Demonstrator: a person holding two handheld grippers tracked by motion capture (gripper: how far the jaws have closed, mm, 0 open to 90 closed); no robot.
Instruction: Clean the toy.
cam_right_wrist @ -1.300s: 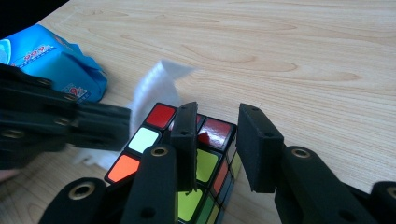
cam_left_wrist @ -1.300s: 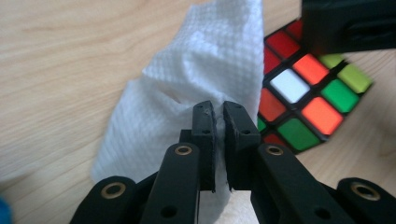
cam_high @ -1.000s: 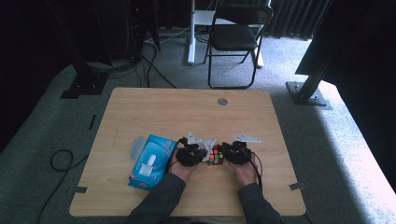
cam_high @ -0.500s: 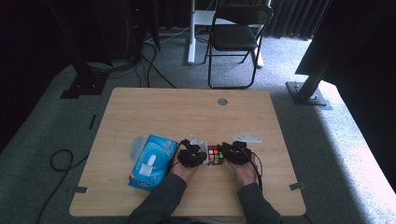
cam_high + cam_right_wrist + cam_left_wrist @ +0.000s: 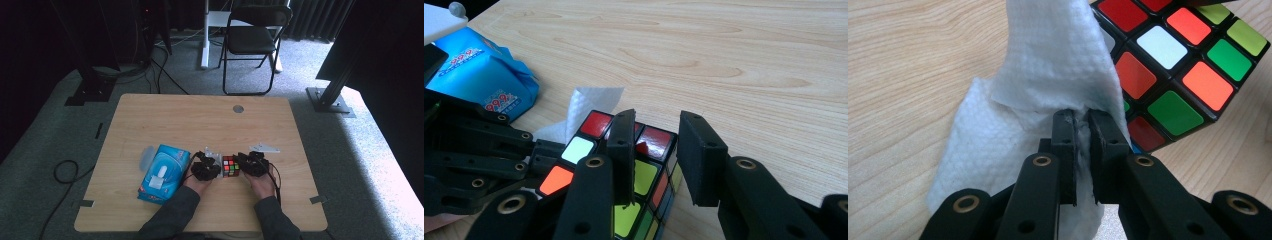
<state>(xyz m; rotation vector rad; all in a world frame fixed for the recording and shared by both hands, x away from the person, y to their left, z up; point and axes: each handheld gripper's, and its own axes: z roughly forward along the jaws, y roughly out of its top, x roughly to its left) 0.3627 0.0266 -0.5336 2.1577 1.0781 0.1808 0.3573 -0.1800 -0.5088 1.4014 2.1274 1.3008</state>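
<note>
A scrambled Rubik's cube [image 5: 231, 166] sits near the table's front edge between my two grippers. My left gripper [image 5: 1082, 120] is shut on a white tissue [image 5: 1048, 75], which drapes upward against the cube's [image 5: 1173, 65] side. In the high view the left gripper [image 5: 212, 167] is at the cube's left and the right gripper [image 5: 245, 165] at its right. My right gripper [image 5: 656, 120] is shut on the cube [image 5: 644, 175], one jaw over its red top face and the other past its right edge. The tissue [image 5: 589, 100] pokes up behind the cube.
A blue tissue pack [image 5: 164, 172] lies to the left of my left hand, also close by as the pack [image 5: 479, 75] in the right gripper view. The wooden table [image 5: 200, 125] has a round grommet [image 5: 238, 108] at the back. A folding chair [image 5: 255, 40] stands beyond it.
My left gripper has sunk slightly with the tissue along the cube. The right gripper and the cube have stayed still.
</note>
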